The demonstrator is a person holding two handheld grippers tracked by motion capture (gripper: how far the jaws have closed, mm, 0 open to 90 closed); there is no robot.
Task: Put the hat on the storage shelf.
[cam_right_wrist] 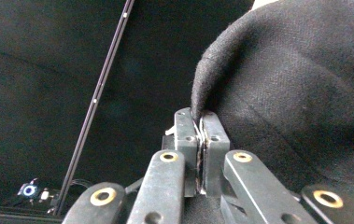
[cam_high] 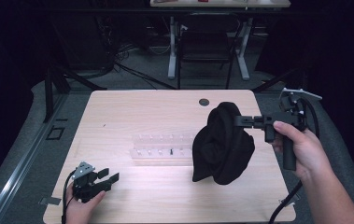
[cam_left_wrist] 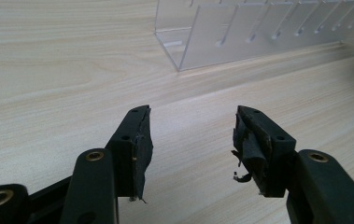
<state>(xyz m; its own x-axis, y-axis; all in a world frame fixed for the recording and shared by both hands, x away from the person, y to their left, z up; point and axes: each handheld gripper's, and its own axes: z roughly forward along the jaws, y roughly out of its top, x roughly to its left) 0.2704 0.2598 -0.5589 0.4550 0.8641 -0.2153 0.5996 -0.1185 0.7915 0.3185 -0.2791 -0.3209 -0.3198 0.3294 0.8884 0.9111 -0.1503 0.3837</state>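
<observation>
Forearm and right hand [cam_high: 300, 149] sit closest to the high camera, low at the right edge, so I log those first. Then by size: light wood table [cam_high: 132, 112], bare over most of its top. Next, black cloth [cam_high: 223, 142], a bunched dark garment hanging right of table centre, its lower end down at or just above the wood (cannot tell if it touches). Clear acrylic rack [cam_high: 163, 148] lies mid-table, just left of the cloth; in the left gripper view the same rack [cam_left_wrist: 240, 32] sits ahead of the jaws and well apart from them.

My right gripper [cam_high: 240, 121] is held level above the table's right side, pointing left into the upper part of the cloth. The right gripper view shows that gripper [cam_right_wrist: 201, 122] clenched on a fold of the cloth [cam_right_wrist: 296, 93], the jaws pressed together with fabric pinched between the tips and the rest of the cloth bulging to the right.

My left gripper [cam_high: 108, 177] rests low at the near left corner, held by my left hand [cam_high: 79, 205], far from the cloth. Its own view has this gripper [cam_left_wrist: 192, 122] released, jaws spread wide over bare wood (worn padding on both inner faces), nothing between them.
</observation>
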